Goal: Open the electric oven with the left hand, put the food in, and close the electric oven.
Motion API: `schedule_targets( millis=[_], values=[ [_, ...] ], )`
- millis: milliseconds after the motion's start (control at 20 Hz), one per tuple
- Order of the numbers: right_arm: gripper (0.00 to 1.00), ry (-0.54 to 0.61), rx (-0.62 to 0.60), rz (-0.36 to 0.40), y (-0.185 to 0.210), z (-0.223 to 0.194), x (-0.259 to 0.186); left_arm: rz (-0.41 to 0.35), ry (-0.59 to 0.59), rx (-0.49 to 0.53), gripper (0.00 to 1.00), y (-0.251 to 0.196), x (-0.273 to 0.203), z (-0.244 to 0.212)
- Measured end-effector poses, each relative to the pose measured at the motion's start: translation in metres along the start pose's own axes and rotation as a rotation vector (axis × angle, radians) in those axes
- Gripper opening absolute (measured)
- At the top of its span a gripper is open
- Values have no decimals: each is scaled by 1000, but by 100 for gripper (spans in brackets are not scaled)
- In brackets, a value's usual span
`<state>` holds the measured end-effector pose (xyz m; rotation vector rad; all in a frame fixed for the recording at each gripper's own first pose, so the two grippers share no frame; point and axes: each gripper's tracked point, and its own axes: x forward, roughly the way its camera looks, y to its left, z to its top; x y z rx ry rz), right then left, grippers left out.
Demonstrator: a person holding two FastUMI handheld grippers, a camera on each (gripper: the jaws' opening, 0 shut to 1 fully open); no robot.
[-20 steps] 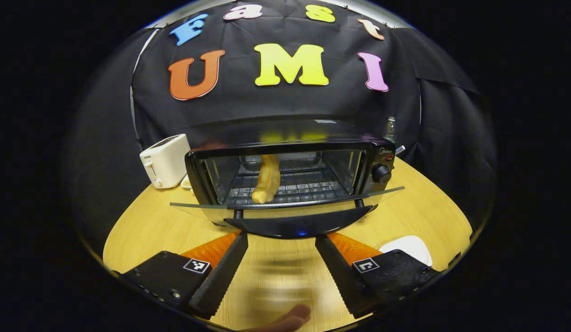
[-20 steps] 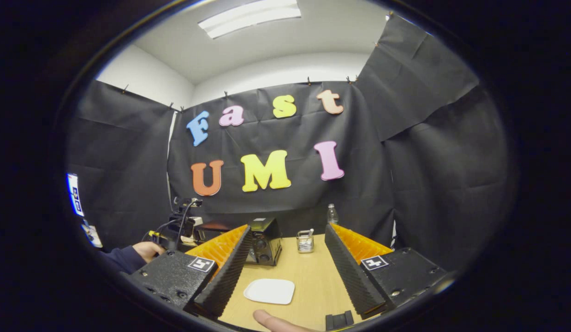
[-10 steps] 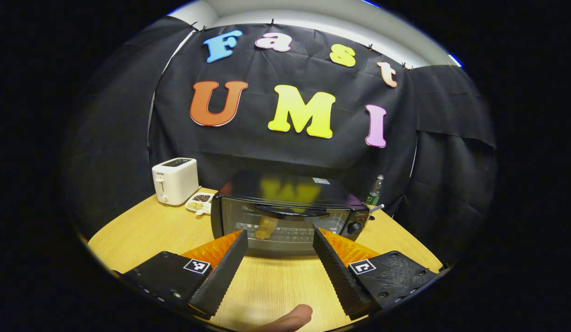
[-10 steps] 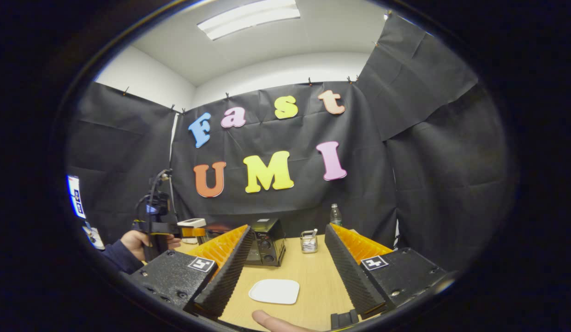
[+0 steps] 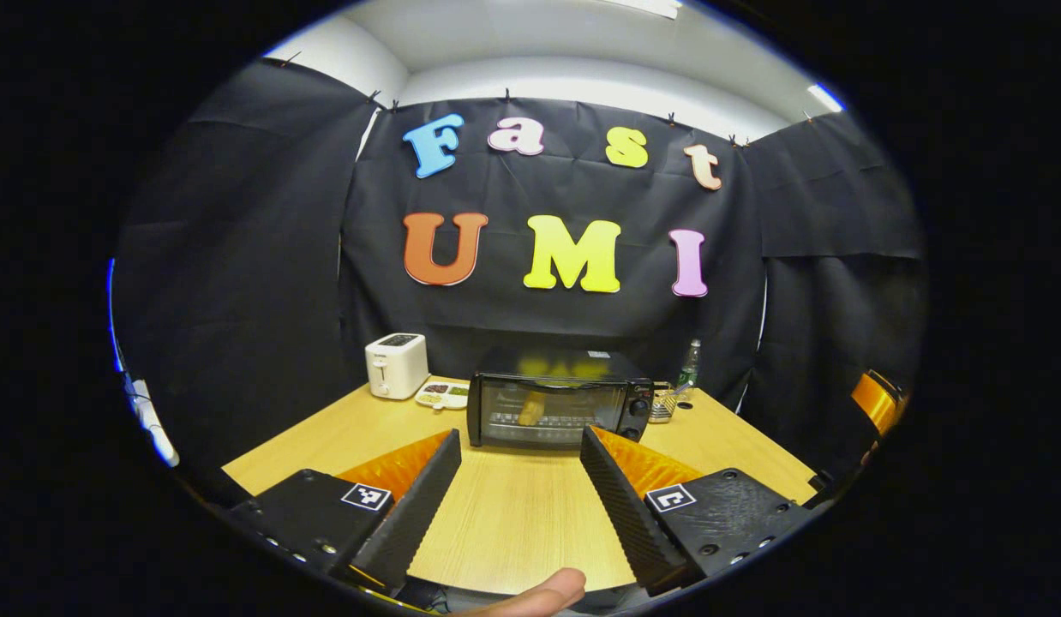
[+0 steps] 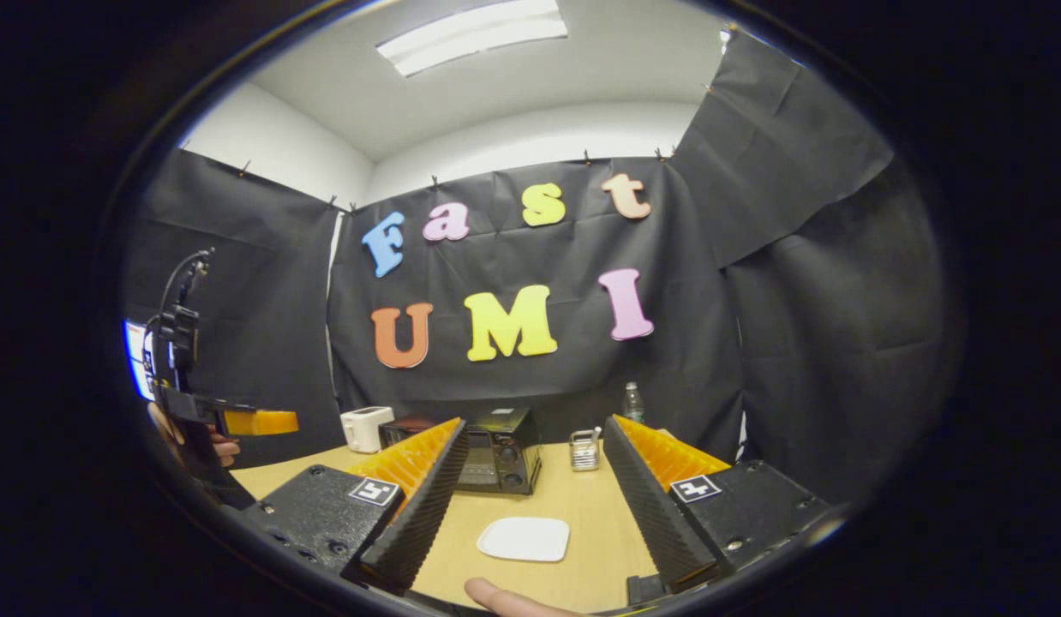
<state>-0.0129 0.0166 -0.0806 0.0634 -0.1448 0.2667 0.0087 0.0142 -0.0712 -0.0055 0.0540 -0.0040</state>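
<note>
No readable text on oven point(image 5: 552, 410), toaster point(image 5: 396, 365) or bottle point(image 5: 687, 368).

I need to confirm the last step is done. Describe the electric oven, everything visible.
The electric oven is a black box with a glass door that is shut; pale food shows through it on the wire rack. Knobs sit on a panel right of the door, seen from the front. It stands upright on the wooden table near the back wall, and neither gripper touches it.

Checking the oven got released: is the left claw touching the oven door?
Apart. The left gripper view shows the left claw open with bare table stretching between its fingertips and the shut oven.
</note>
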Motion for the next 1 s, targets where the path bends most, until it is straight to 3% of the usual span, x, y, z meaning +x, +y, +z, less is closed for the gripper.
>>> schedule_targets(
  millis=[150,350,600,1000],
  values=[
    [96,26,-46,20,7,-2,-5,0,-36,50,93,-4,-38,8],
    [96,-2,-53,-11,4,8,-9,-17,-74,64,93,-17,-66,17],
    [96,20,-52,-9,1,3,-8,-70,-113,70,93,-39,-68,19],
    [96,-1,-71,-28,-5,9,-12,-54,-105,65,93,-38,-61,14]
  ],
)
